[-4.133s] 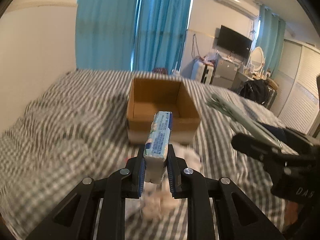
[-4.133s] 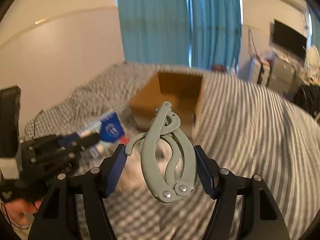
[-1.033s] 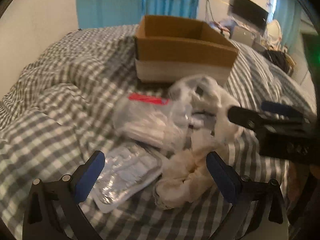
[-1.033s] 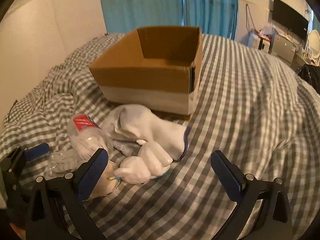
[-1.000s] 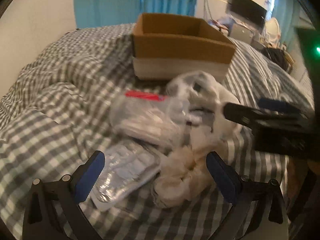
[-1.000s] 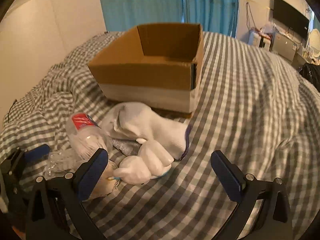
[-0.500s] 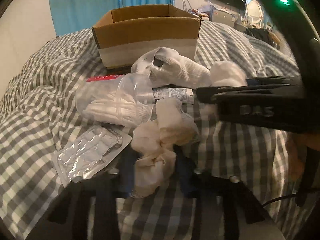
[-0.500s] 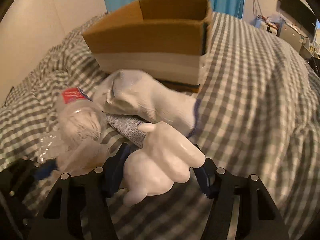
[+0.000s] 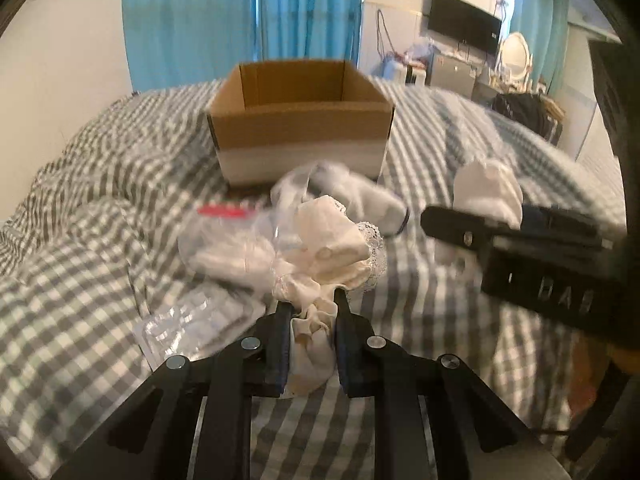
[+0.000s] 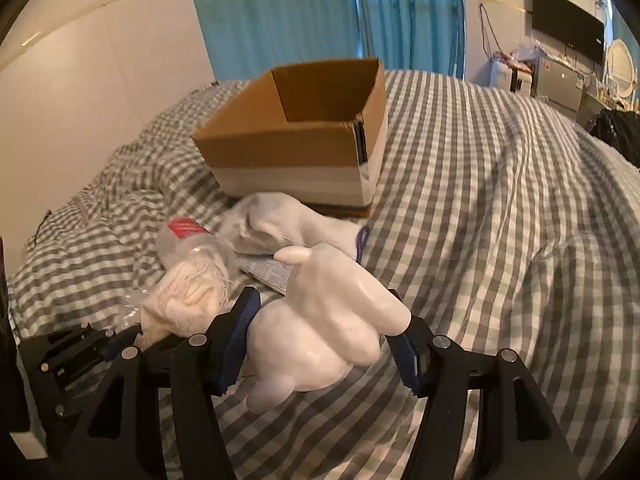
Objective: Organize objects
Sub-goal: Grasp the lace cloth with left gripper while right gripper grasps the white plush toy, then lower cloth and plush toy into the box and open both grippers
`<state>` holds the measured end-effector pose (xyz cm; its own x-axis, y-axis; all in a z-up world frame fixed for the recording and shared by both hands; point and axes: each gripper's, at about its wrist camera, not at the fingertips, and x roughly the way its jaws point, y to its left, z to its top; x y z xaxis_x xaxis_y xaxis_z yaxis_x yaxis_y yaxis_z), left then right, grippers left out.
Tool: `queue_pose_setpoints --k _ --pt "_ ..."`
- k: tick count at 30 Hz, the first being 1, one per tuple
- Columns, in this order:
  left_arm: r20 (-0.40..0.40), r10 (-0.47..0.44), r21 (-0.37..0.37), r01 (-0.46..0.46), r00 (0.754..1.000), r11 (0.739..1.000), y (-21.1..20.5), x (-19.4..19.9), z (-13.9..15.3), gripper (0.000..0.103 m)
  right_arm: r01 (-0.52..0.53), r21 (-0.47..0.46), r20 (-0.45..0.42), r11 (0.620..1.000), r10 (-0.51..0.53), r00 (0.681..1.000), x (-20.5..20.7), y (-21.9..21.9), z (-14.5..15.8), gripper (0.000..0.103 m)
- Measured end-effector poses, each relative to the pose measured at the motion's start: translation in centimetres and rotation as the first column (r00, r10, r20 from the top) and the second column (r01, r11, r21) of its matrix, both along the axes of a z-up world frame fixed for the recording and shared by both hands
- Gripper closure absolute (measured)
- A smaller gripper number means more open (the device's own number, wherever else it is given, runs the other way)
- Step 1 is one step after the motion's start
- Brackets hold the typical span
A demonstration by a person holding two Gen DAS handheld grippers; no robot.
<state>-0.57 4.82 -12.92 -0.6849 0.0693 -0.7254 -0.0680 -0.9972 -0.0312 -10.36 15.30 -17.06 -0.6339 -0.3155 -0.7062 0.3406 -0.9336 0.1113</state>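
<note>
The right gripper (image 9: pixel 520 216) body shows raised letters, blurred, seemingly "DAS". A printed packet (image 10: pixel 266 268) under the white sock (image 10: pixel 288 224) carries print too small to read.

Open cardboard box (image 9: pixel 300 128), upright, white band round its base. Just in front of box: white sock (image 10: pixel 280 226) and clear bag (image 9: pixel 228 240) w/ red strip. Nearer than those, cream lace cloth (image 9: pixel 328 256) and glossy white figurine (image 10: pixel 328 328), both held up off the bedding.

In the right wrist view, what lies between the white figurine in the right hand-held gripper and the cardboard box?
A white sock lies between the white figurine and the cardboard box, with a printed sachet poking out beneath it.
</note>
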Motion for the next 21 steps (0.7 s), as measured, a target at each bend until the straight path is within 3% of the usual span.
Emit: queue_pose_setpoints --k 5,13,21 --pt "-0.052 0.019 0.041 -0.017 0.998 0.999 -0.6 -0.5 3.1 0.085 -0.019 -0.036 -0.059 0.999 0.017 0.998 0.6 0.1 2.7 0.041" --pt "-0.152 0.006 0.069 0.005 0.988 0.998 -2.0 -3.9 9.1 0.085 -0.066 -0.049 -0.175 0.997 0.056 0.983 -0.5 -0.4 9.8 0.041" --pt "-0.23 -0.017 0.079 0.036 0.973 0.996 -3.2 -9.7 13.8 0.084 -0.095 -0.041 -0.268 0.995 0.081 0.96 -4.9 -2.2 15.8 0.041"
